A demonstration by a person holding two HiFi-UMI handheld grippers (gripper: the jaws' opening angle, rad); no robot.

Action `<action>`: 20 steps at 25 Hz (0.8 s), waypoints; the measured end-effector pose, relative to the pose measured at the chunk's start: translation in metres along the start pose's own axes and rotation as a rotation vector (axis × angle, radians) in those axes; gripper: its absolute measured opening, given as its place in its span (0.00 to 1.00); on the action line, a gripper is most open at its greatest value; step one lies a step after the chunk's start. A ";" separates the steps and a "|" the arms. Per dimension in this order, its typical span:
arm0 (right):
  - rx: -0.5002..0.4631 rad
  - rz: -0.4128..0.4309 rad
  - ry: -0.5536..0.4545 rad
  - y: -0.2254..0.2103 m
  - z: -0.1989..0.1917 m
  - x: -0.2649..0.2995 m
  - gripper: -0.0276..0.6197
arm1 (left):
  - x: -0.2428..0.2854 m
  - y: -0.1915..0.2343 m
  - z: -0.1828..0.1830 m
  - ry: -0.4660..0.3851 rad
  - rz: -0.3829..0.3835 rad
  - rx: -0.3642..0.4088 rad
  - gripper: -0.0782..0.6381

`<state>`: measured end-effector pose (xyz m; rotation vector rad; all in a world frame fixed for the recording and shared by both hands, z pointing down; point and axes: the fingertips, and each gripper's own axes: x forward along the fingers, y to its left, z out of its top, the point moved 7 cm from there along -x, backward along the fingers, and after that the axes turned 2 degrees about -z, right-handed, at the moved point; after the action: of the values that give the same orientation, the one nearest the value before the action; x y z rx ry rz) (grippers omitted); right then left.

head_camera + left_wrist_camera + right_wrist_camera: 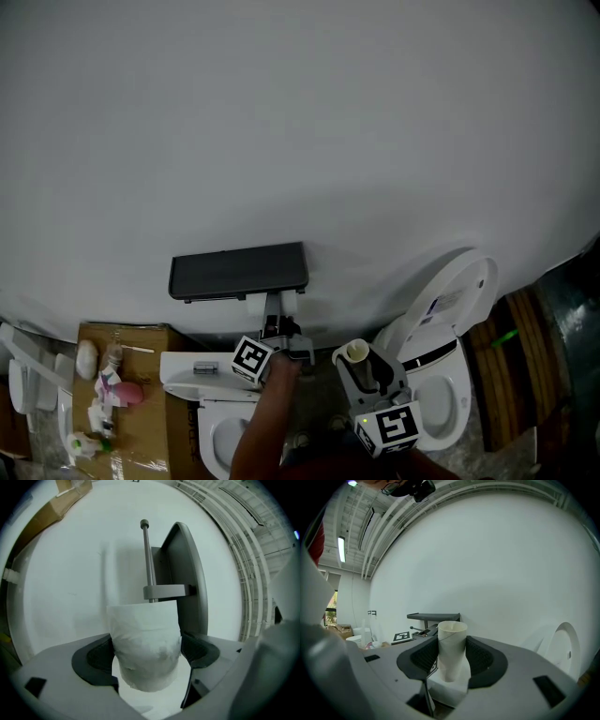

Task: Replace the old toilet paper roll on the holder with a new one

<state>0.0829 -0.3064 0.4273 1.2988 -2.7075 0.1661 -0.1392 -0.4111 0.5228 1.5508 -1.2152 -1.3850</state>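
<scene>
Bathroom wall, centre frame: holding new roll (146,639) up at dark holder (238,272) w/ left gripper (278,326), both pads pressing into soft paper and denting it. Showing, in left gripper view, roll at lower centre, overlapping bracket end of holder's rod (147,559). Leaving rod bare up to capped tip near top of frame, so prob. not yet threading. Risking from here: missing rod tip w/ roll's core hole, hole hidden behind paper bulk in that view; squashing core oval under tight grip and jamming on rod; knocking roll vs. shelf edge and dropping it toward white toilet tank (197,370) at lower left-centre. Pinching old cardboard tube (451,648) upright in right gripper (452,663), at lower centre-right of head view, apart from holder, beside open toilet (455,375) at lower right. Trailing loose paper scrap (450,688) under tube, poss. about to drop. Reaching fwd w/ left forearm (267,422) from bottom edge, aiming gripper at wall just under shelf, roughly level. Holding right gripper lower in frame, marker cube facing cam.
</scene>
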 end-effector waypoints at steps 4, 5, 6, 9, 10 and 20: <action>-0.004 0.008 -0.010 0.004 0.002 0.000 0.33 | -0.016 -0.002 -0.005 0.019 -0.006 -0.001 0.73; -0.005 0.011 -0.011 0.006 0.002 0.000 0.34 | -0.021 -0.001 -0.006 0.021 -0.003 -0.002 0.73; -0.005 0.014 -0.010 0.007 0.003 0.000 0.34 | -0.026 -0.001 -0.006 0.022 0.002 -0.003 0.73; -0.005 0.022 -0.011 0.012 0.005 -0.001 0.34 | -0.045 0.000 -0.006 0.018 0.027 -0.009 0.73; -0.005 0.024 -0.011 0.014 0.005 -0.002 0.34 | -0.052 0.001 -0.006 0.013 0.035 -0.014 0.73; -0.034 0.039 -0.012 0.028 0.002 0.002 0.34 | -0.129 -0.043 0.002 -0.163 0.111 -0.109 0.73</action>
<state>0.0596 -0.2910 0.4250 1.2431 -2.7345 0.1156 -0.1311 -0.2750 0.5220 1.2969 -1.2796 -1.5021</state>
